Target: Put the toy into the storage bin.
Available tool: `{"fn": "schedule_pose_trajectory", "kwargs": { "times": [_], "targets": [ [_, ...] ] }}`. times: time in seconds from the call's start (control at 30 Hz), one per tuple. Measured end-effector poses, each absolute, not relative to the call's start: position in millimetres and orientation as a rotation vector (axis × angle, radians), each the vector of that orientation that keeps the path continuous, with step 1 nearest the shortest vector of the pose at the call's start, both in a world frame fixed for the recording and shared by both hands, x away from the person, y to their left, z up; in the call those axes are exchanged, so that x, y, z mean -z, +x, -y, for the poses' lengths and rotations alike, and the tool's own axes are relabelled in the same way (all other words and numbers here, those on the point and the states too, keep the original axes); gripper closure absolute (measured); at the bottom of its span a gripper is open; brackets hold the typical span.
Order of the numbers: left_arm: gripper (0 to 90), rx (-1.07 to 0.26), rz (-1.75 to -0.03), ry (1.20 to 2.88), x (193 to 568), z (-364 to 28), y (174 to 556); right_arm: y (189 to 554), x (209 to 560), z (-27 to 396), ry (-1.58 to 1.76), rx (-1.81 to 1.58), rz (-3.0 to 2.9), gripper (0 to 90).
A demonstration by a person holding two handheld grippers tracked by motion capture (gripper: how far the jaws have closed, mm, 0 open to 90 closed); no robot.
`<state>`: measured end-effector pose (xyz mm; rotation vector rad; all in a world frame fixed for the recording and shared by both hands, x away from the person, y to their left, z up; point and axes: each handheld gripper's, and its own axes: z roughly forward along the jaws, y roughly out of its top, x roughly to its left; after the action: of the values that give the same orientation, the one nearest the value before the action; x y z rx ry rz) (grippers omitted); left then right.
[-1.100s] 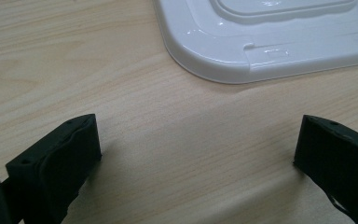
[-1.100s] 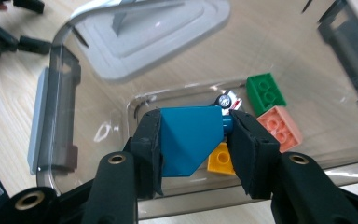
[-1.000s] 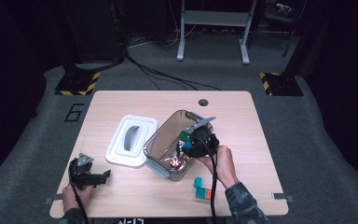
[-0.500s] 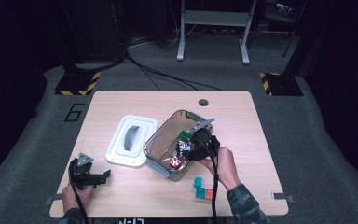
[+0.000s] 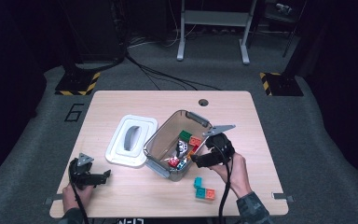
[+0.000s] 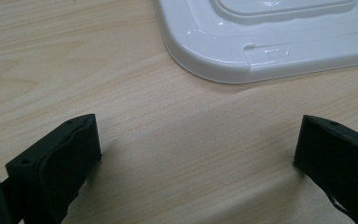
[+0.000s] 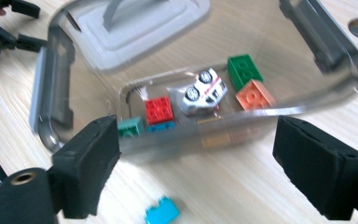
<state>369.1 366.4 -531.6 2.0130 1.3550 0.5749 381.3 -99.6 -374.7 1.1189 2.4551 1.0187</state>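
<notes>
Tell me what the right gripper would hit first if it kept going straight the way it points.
Most likely the near wall of the clear bin: the open right gripper faces it with nothing between the jaws. Depth is hard to judge, so it might pass over the rim toward the toy car.

Bright lit table, dark surroundings, slight motion blur, soft shadows
</notes>
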Motion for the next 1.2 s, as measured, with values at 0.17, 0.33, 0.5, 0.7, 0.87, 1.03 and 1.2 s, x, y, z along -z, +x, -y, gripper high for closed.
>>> {"fn": "schedule_pose_trajectory", "kwargs": {
  "times": [0.17,0.33,0.5,0.7,0.87,1.03,1.2],
  "targets": [
    [0.0,-0.574,-1.356,2.013,532,-366,369,369,394,117,1.165,-1.02,-2.456,8.4],
    [0.0,-0.572,-1.355,2.012,532,-366,369,360,420,126,1.195,-1.008,-2.475,8.2],
    [0.0,-0.572,-1.355,2.012,532,-366,369,353,445,122,1.215,-0.974,-2.516,12.2],
    [0.0,-0.585,-1.356,2.001,532,-366,369,354,474,106,1.258,-0.905,-2.552,20.2],
    [0.0,-0.585,-1.356,2.0,532,-366,369,358,486,102,1.32,-0.879,-2.557,26.5],
    [0.0,-0.587,-1.356,2.002,532,-366,369,363,485,103,1.35,-0.843,-2.539,33.4],
    [0.0,-0.587,-1.357,2.001,532,-366,369,368,483,107,1.357,-0.815,-2.516,40.5]
  ]
}}
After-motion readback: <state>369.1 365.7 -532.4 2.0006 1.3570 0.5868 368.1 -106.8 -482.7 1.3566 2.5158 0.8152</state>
